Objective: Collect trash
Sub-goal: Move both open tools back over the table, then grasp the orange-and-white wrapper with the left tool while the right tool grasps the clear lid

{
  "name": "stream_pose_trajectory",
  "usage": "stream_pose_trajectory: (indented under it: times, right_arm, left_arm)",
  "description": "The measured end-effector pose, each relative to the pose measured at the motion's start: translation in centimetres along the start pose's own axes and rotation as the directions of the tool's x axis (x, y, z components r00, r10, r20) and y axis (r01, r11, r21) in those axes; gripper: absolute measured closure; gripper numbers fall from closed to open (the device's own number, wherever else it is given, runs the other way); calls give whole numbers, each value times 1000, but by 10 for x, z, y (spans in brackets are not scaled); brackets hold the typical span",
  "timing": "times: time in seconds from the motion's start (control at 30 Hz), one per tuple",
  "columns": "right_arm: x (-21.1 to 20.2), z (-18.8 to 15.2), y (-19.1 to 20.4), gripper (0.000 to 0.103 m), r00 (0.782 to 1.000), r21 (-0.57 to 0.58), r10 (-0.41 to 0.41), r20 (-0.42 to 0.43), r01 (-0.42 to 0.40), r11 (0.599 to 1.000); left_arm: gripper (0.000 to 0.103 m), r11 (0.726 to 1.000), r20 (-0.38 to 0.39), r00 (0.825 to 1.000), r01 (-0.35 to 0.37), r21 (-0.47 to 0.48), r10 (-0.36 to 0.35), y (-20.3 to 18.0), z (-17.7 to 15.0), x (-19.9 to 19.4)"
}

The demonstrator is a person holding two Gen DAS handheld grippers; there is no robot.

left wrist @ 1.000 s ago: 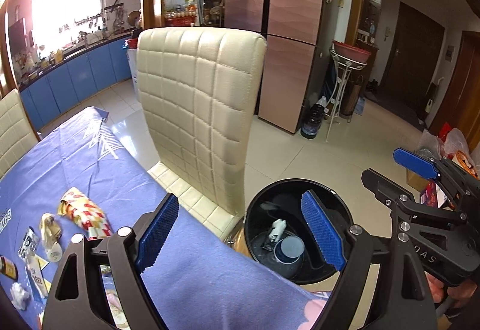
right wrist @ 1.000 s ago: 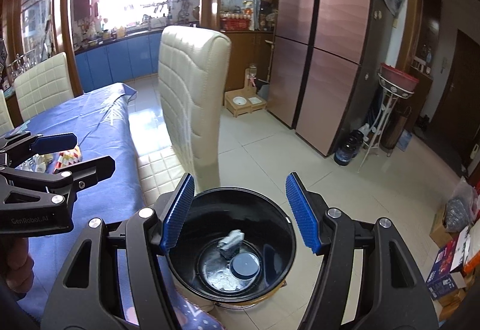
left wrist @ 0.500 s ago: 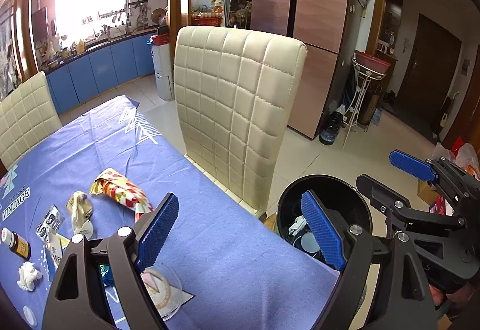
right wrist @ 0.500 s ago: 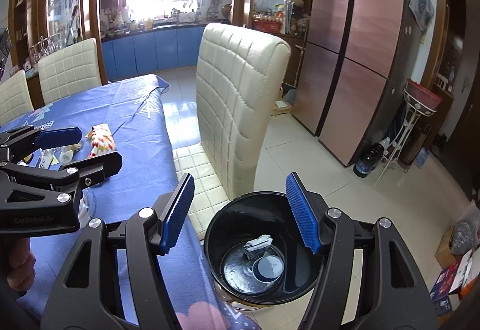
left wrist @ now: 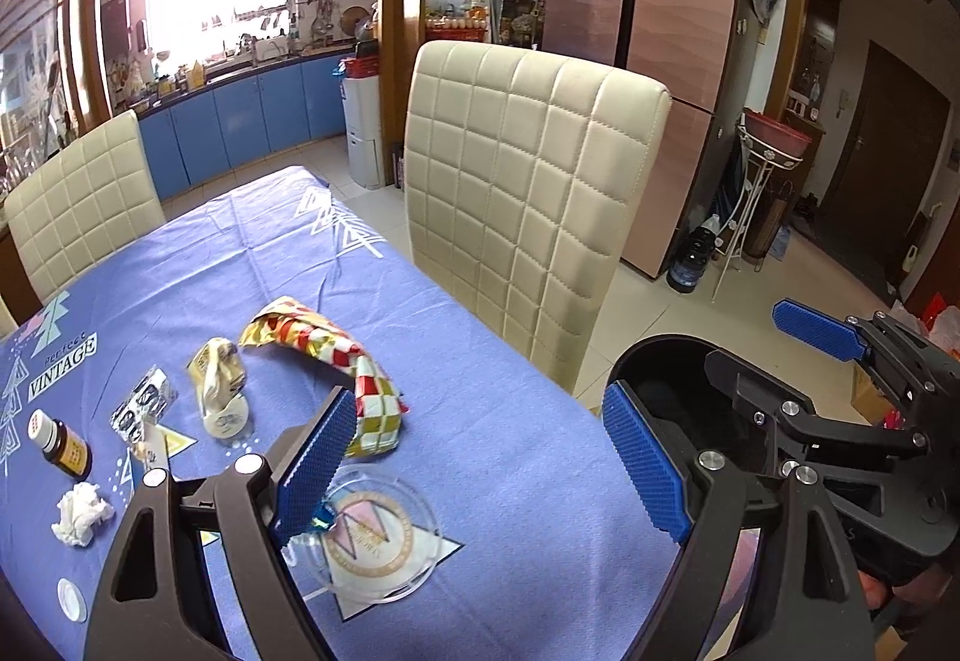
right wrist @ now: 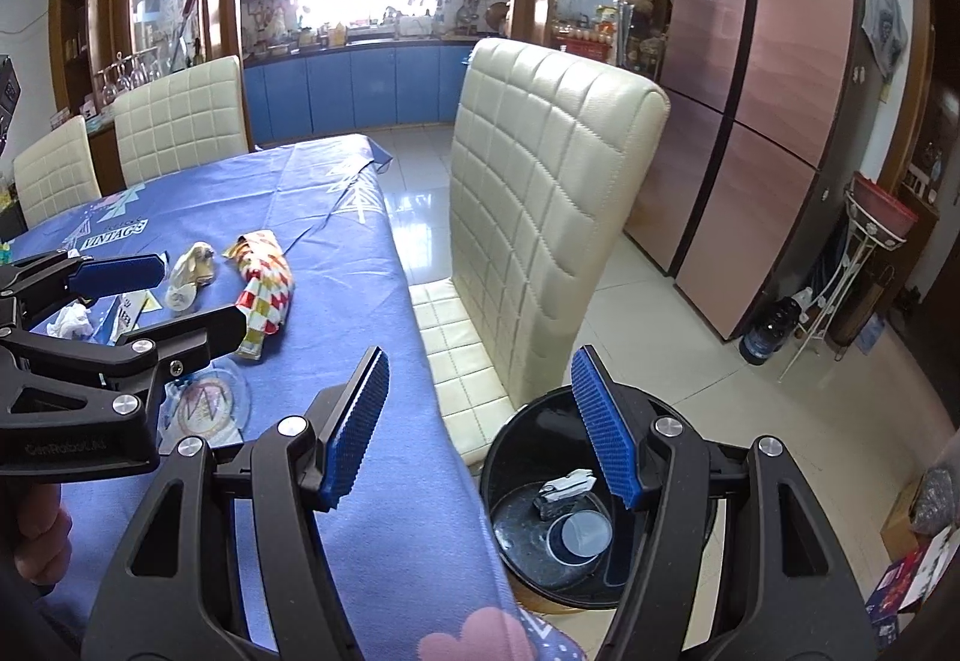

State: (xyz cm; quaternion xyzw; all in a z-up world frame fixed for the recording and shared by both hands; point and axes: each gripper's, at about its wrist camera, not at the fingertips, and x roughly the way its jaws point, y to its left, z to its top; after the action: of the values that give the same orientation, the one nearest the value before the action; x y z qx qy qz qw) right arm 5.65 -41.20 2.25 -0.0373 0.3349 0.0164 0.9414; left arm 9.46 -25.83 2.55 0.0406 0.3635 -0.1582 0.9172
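Note:
Litter lies on the blue-clothed table: a red-and-yellow checked wrapper, a crumpled cream wrapper, a foil packet, a tissue ball and a clear plastic lid. My left gripper hangs open and empty above the lid's edge. The black bin stands on the floor by the table corner, with a cup and a crushed carton inside. Over the corner and the bin rim my right gripper is open and empty. In the left wrist view the right gripper covers part of the bin.
A cream quilted chair stands at the table's side, close to the bin. A small brown bottle and a white cap sit near the table's left edge. Two more chairs stand at the far side. Tiled floor lies beyond.
Both views have swung left from the bin toward the table. The litter has come into the left view, and the bin has slid to the right. Both jaws keep the same width.

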Motion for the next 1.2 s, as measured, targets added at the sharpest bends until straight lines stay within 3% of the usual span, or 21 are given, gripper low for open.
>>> stream_pose_trajectory:
  times: [0.5, 0.73, 0.97, 1.2]
  right_arm:
    - [18, 1, 68, 38, 994, -80, 103, -42, -106, 991]
    - [27, -3, 111, 30, 986, -115, 155, -63, -162, 980]
    - [40, -10, 146, 12, 975, -126, 196, -102, -208, 970]
    - [62, -30, 180, 9, 960, -136, 216, -177, -241, 961]
  left_arm:
    - [21, 991, -49, 995, -95, -94, 91, 67, -35, -13]
    - [21, 973, -83, 984, -170, -155, 159, 110, -61, -22]
    - [21, 940, -126, 961, -269, -208, 246, 152, -88, -30]
    - [21, 929, -226, 946, -286, -235, 234, 182, -121, -20]
